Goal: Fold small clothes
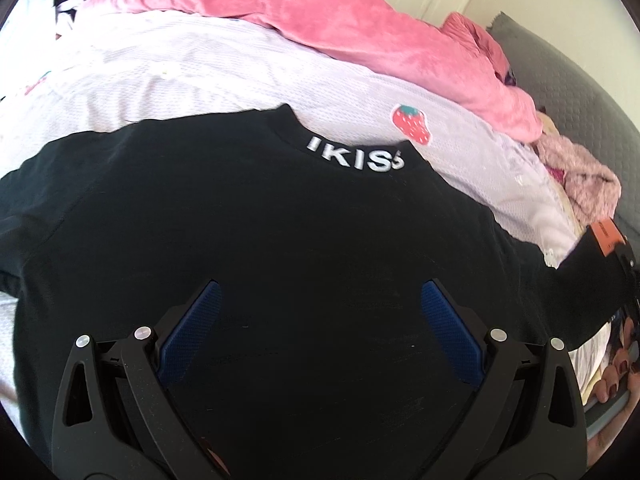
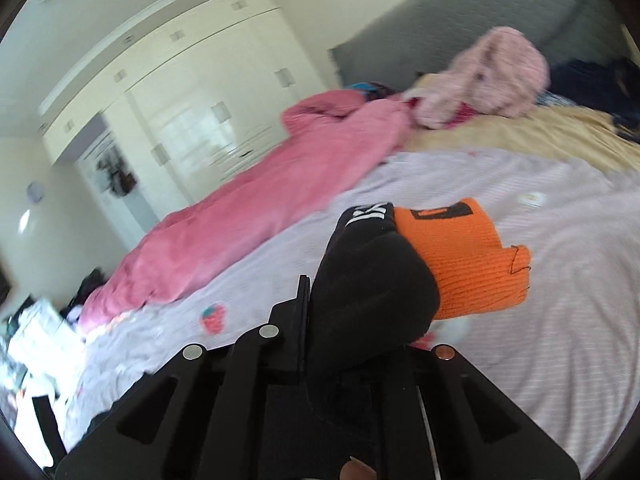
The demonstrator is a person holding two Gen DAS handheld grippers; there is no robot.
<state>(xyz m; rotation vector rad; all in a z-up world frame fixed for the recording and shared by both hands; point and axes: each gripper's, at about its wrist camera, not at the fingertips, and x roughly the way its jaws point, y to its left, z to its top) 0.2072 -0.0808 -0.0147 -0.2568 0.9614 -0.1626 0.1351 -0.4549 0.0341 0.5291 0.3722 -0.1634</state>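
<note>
Fingers of your left gripper (image 1: 318, 300) stand wide apart above the black top (image 1: 260, 232), which lies flat on the lilac sheet (image 1: 192, 76) with its lettered collar (image 1: 356, 158) at twelve o'clock, nothing between the blue pads (image 1: 192, 332). At your right wrist, your right gripper (image 2: 320, 300) is clamped on the top's black sleeve (image 2: 372, 280), its orange cuff (image 2: 464, 256) sticking out toward one o'clock above the sheet, the pink blanket (image 2: 248, 224) lying at ten o'clock.

1. Top (image 1: 280, 220): black, white letters on the collar, orange ribbed cuff (image 2: 460, 256).
2. Sheet (image 1: 180, 76): pale lilac, red strawberry print.
3. Blanket (image 1: 320, 12): pink.
4. Headboard (image 1: 568, 88): grey.
5. Left tongs' pads (image 1: 192, 332): blue.
</note>
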